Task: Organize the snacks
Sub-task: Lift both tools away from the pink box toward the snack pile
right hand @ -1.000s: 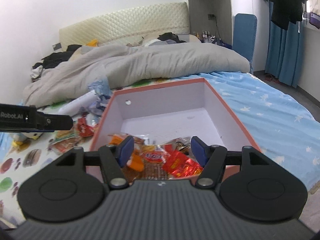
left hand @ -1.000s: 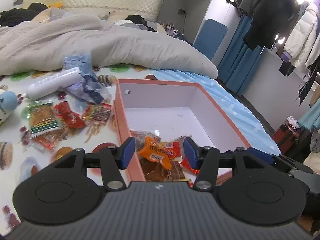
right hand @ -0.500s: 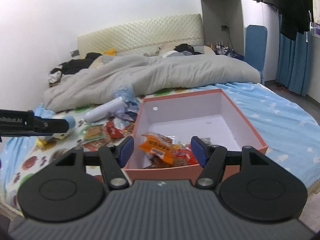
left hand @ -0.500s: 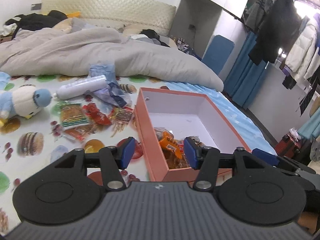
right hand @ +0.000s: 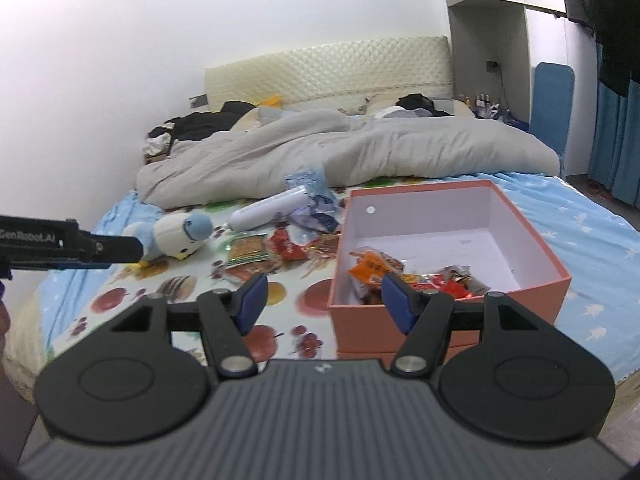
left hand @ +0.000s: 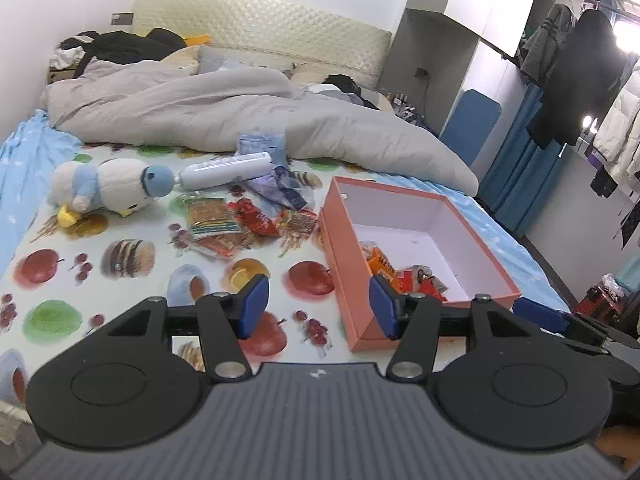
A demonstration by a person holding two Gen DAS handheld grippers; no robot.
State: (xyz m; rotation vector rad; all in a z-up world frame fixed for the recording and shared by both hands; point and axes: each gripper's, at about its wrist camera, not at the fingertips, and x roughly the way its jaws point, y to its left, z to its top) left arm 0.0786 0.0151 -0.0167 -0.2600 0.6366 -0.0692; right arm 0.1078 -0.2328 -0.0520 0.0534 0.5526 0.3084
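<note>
Grippers both empty, between picks. Left gripper [left hand: 314, 304] with jaws apart, nothing between the pads; right gripper [right hand: 322, 302] likewise spread and carrying nothing. Judged step: between deposits, heading for the next packet.

Snack box [left hand: 486, 280], salmon-pink outside, white inside, sitting open near the right edge of the printed sheet; small heap of packets [left hand: 404, 274] in its near corner, orange and red wrappers, rest of the floor bare. Loose snacks [left hand: 248, 224] left of the box, apart from its wall: green-edged packet [left hand: 210, 216], red wrappers, a brownish one just beside the box side. Same pile [right hand: 280, 246] seen from the right wrist, between plush toy and box.

Next move, as a judgement: swing left toward the loose pile, drop low over one flat packet, pinch an edge, since wrappers lie flat on soft bedding and overlap. Risk of lifting two at once or snagging the sheet.

Not snacks, probably to be left: white tube [left hand: 226, 170], crumpled blue-purple bags [left hand: 276, 184], plush penguin-like toy [left hand: 108, 188].

Surface: bed with fruit-and-burger print cloth [left hand: 120, 280] over a blue star sheet [right hand: 592, 220]. Grey duvet [left hand: 224, 116] bunched behind, quilted cream headboard [left hand: 260, 28], dark clothes at the pillows. Blue curtain and hanging coats to the right, white wall to the left.
</note>
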